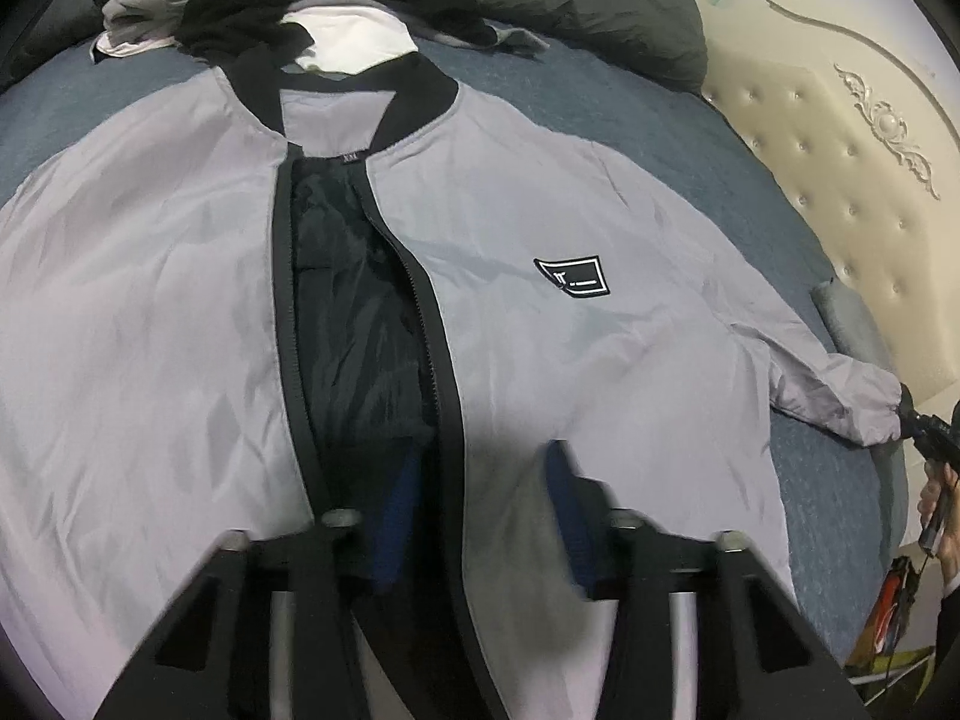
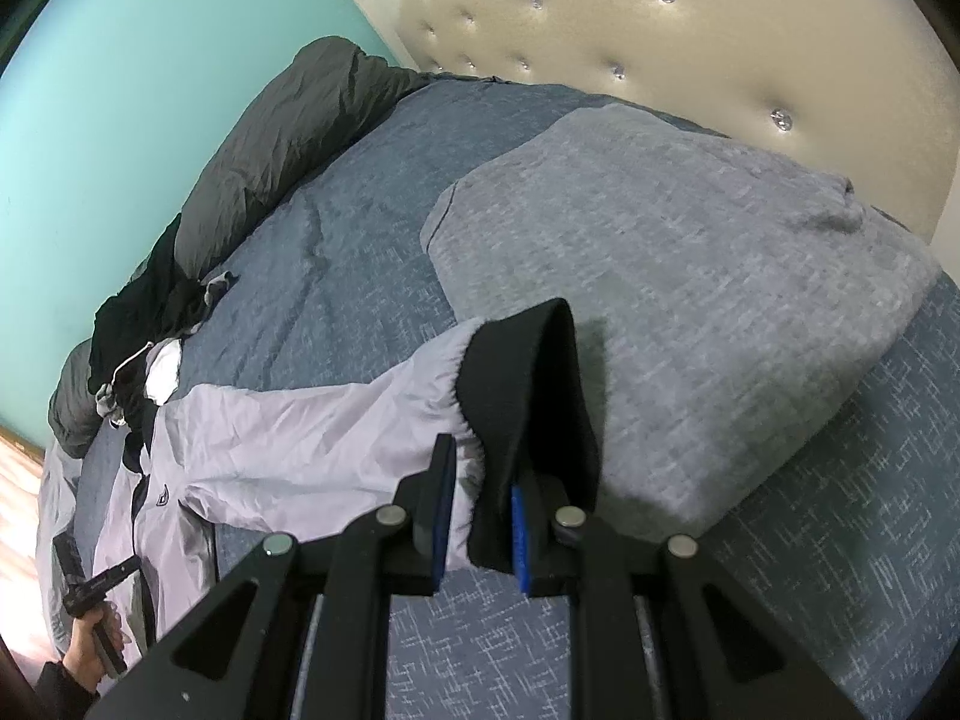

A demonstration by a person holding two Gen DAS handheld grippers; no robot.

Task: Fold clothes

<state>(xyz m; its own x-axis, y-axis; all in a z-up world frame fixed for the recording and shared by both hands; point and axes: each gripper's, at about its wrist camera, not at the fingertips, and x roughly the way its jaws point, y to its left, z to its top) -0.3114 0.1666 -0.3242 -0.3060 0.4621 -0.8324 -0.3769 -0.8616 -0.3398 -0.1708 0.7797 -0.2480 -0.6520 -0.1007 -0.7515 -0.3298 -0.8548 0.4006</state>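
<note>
The light grey zip-front jacket with black trim [image 1: 180,276] lies spread open across the blue bedcover [image 1: 690,138], filling mid-frame. The right gripper [image 2: 477,516] clamps the black ribbed cuff [image 2: 528,384] at lower centre. The left gripper [image 1: 480,510] hovers narrowly parted, empty, over the hem. Keep the sleeve taut while carrying it across.

The right gripper [image 2: 477,516] pinches the black cuff [image 2: 534,396] of a pale grey jacket [image 2: 288,438], the cuff standing up between its blue pads [image 2: 521,531]. The sleeve runs away to the left of the fingers across a blue bedspread [image 2: 372,192]. Just beyond the fingertips, to the right, lies a grey pillow [image 2: 678,264]. Far left and low, a hand [image 2: 90,654] holds the left gripper [image 2: 99,588] beside the jacket's body.
</note>
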